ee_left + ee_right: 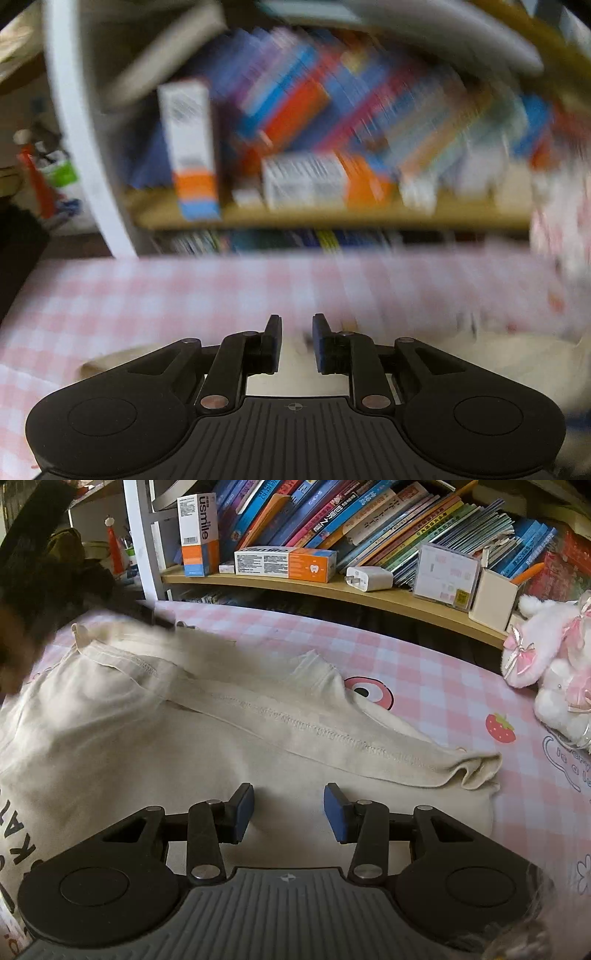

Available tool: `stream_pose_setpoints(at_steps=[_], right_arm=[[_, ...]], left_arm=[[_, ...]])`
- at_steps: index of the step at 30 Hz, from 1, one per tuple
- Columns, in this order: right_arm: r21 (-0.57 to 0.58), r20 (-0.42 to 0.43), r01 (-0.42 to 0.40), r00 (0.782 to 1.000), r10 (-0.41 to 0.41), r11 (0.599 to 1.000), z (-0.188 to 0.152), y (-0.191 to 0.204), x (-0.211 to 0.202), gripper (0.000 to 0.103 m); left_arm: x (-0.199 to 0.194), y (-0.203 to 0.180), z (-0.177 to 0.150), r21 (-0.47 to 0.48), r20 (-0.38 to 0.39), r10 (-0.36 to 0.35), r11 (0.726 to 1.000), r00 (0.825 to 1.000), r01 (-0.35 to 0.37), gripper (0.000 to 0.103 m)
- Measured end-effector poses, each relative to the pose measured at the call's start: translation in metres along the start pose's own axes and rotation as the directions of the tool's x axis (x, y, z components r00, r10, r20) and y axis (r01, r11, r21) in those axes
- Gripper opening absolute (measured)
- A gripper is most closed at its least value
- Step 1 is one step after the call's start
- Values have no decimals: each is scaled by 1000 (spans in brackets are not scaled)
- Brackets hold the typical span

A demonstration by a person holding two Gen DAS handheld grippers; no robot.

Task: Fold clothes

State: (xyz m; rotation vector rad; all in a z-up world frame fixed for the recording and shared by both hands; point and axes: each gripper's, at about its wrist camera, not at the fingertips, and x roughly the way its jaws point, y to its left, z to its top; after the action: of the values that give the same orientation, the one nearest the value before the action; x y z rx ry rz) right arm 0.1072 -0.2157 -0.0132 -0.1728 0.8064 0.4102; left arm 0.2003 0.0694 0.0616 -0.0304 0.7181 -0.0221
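A cream garment (pixel 184 757) with black letters at its left edge lies spread on a pink checked sheet (pixel 424 672). A stitched fold runs slantwise across it to a bunched end at the right. My right gripper (pixel 289 812) hovers just over the garment's near part, open, with only cloth below its blue pads. In the blurred left wrist view, my left gripper (pixel 297 343) stands narrowly open with nothing gripped. It is over the garment (pixel 498 362) near the sheet (pixel 147 295). A dark blurred shape (pixel 55 590) covers the garment's far left corner.
A wooden shelf (pixel 369 594) runs behind the bed, carrying books, toothpaste boxes (pixel 284 563) and a white charger (pixel 369 578). A white and pink plush toy (pixel 546 664) sits at the right edge. A white upright post (pixel 136 535) stands at the far left.
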Motion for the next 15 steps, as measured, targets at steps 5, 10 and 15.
stream_pose_setpoints(at_steps=[5,10,15], right_arm=[[2,7,-5,1000,5,1000,-1,-1,-1,41],[-1,11,-11,1000,11,1000,-2,-2,-1,42],[-3,14,-15,1000,15,1000,-3,-3,-2,42]], left_arm=[[-18,14,-15,5,-33,-44,999,999,44,20],[-23,-4,-51,89,-165,-121,987,979,137,20],[-12,-19,-71,141,-243,-83,983,966,119,15]])
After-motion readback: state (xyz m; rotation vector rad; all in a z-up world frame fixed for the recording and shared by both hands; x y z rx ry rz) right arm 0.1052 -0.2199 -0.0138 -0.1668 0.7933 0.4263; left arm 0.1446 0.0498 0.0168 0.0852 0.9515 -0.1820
